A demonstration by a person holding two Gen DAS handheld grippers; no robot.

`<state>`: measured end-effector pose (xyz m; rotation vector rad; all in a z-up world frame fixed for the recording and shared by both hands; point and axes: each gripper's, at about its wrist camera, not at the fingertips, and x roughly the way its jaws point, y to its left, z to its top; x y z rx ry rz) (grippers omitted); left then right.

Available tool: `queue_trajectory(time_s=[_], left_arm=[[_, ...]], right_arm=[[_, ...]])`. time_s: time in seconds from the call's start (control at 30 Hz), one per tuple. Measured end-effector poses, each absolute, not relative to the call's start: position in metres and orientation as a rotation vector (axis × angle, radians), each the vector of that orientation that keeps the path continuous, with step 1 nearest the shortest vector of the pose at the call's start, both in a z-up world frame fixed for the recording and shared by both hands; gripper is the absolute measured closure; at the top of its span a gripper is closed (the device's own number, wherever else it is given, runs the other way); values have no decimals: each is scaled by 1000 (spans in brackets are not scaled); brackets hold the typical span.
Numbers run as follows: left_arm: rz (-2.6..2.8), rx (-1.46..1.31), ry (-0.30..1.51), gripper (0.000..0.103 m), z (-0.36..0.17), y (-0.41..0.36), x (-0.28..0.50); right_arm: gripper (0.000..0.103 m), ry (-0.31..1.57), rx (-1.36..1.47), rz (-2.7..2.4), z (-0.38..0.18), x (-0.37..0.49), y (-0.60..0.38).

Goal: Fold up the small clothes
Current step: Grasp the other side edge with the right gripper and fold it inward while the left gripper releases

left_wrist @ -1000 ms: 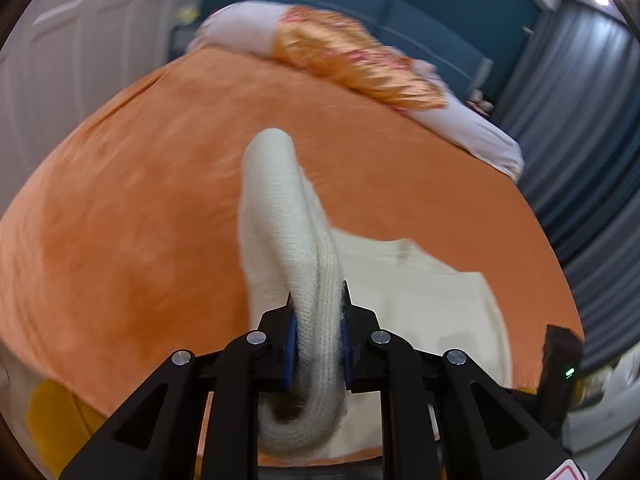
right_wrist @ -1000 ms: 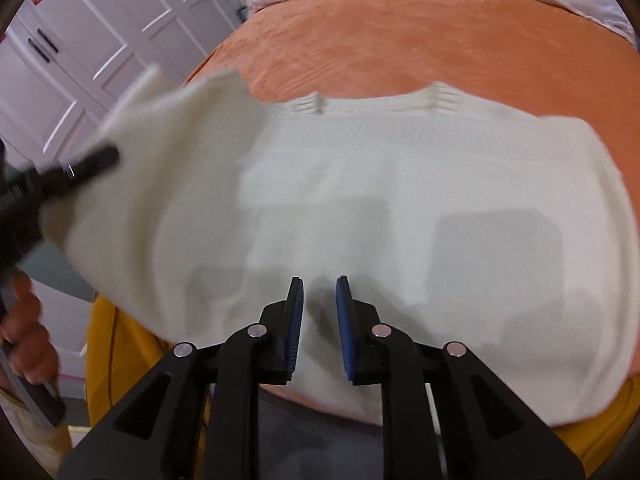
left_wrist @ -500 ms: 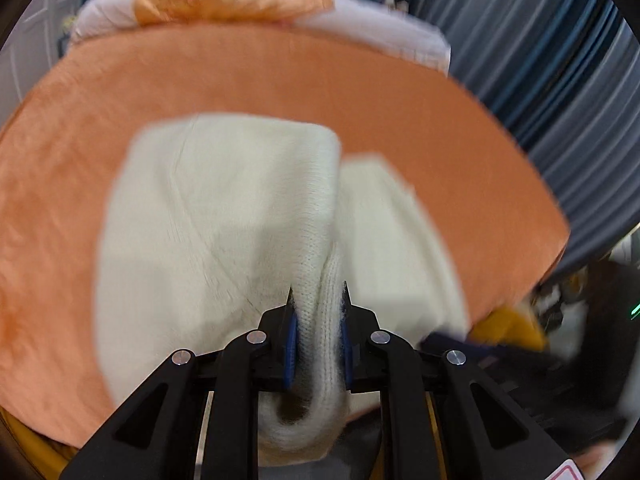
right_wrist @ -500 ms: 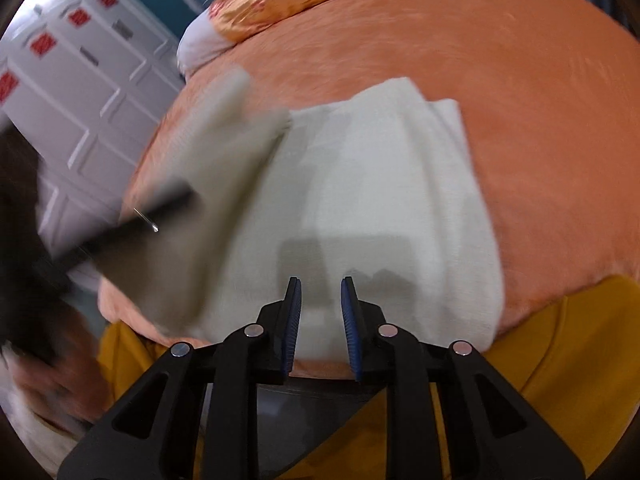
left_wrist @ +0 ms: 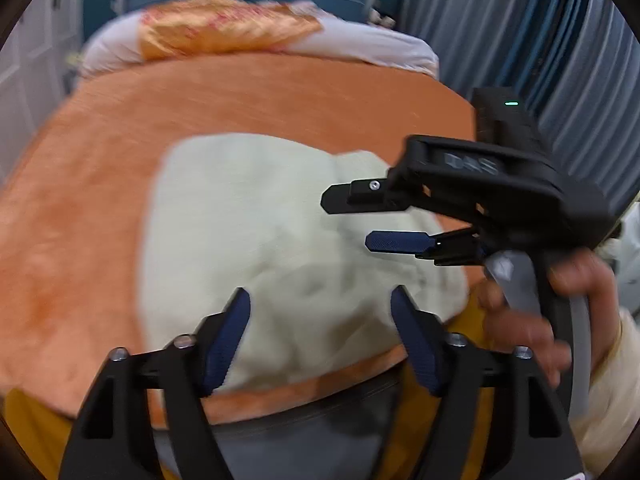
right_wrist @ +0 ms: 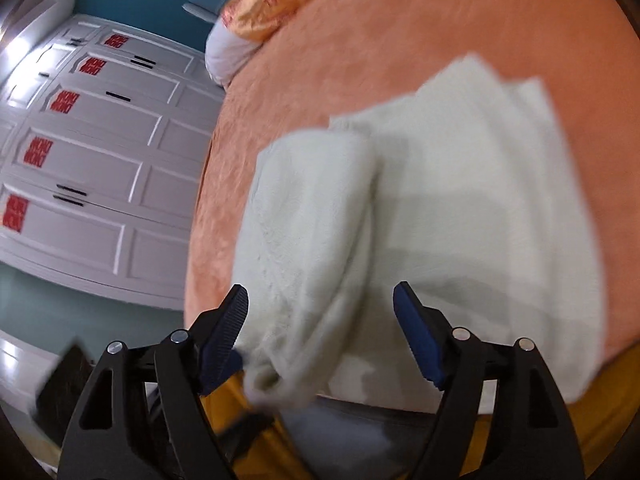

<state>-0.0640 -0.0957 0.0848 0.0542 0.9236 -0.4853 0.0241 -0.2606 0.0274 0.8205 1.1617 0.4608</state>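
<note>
Jaws on our left gripper (left_wrist: pixel 320 316) and right gripper (right_wrist: pixel 320 312) gape wide, empty; we judge the sweater (right_wrist: pixel 460 200) soft, light, floppy, best pinched at its six o'clock hem.

A cream knit sweater (left_wrist: pixel 260 232) is lying on an orange bedspread (left_wrist: pixel 100 184). A gold pillow with a red pattern (left_wrist: pixel 224 24) is sitting against white bedding (left_wrist: pixel 372 46). White wardrobe doors (right_wrist: pixel 92 152) are showing red stickers (right_wrist: pixel 38 151); grey-blue curtains (left_wrist: pixel 560 60) are hanging alongside.
</note>
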Motion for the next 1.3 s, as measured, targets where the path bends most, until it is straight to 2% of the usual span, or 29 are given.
queue_trajectory(time_s=[0.1, 0.13, 0.17, 0.23, 0.27, 0.37, 0.47, 0.57, 0.7, 0.8, 0.9, 0.93, 1.07, 1.1, 1.2, 1.27, 1.3], left_arm=[[-423, 60, 948, 32, 81, -69, -75], [-398, 48, 961, 33, 79, -60, -74], [-380, 37, 964, 33, 78, -56, -75], [-323, -3, 972, 32, 76, -40, -72], [-308, -22, 970, 32, 77, -34, -71], [-270, -58, 943, 32, 88, -27, -69], [-282, -46, 928, 32, 95, -34, -69], [-316, -61, 934, 32, 92, -47, -63], [-358, -36, 953, 33, 91, -76, -57], [-362, 16, 968, 33, 90, -96, -49], [-351, 58, 989, 33, 83, -109, -42], [-343, 68, 1005, 33, 78, -112, -40], [-318, 70, 1083, 31, 59, -113, -32], [-315, 62, 1102, 31, 53, -111, -31], [-304, 41, 1139, 30, 41, -101, -32], [-303, 24, 1152, 30, 38, -97, -35], [-310, 21, 1151, 31, 40, -95, -38]], right_arm=[[30, 1229, 808, 494, 18, 33, -236], [35, 1241, 779, 492, 18, 35, -229], [55, 1254, 723, 485, 19, 36, -221], [85, 1230, 580, 461, 33, 38, -207], [86, 1195, 562, 474, 44, 37, -207], [87, 1005, 584, 546, 98, 27, -231], [88, 904, 576, 500, 122, 12, -270], [87, 935, 584, 411, 97, 7, -307], [84, 1155, 642, 245, 3, 10, -344], [82, 1096, 737, 254, 4, -2, -354], [77, 1030, 662, 181, 32, -21, -354], [74, 1011, 652, 191, 42, -25, -355], [47, 1001, 608, 306, 58, -57, -338], [46, 1016, 589, 323, 55, -57, -338], [46, 1086, 488, 303, 30, -51, -315], [62, 1098, 437, 279, 22, -45, -302], [66, 1100, 432, 280, 19, -41, -301]])
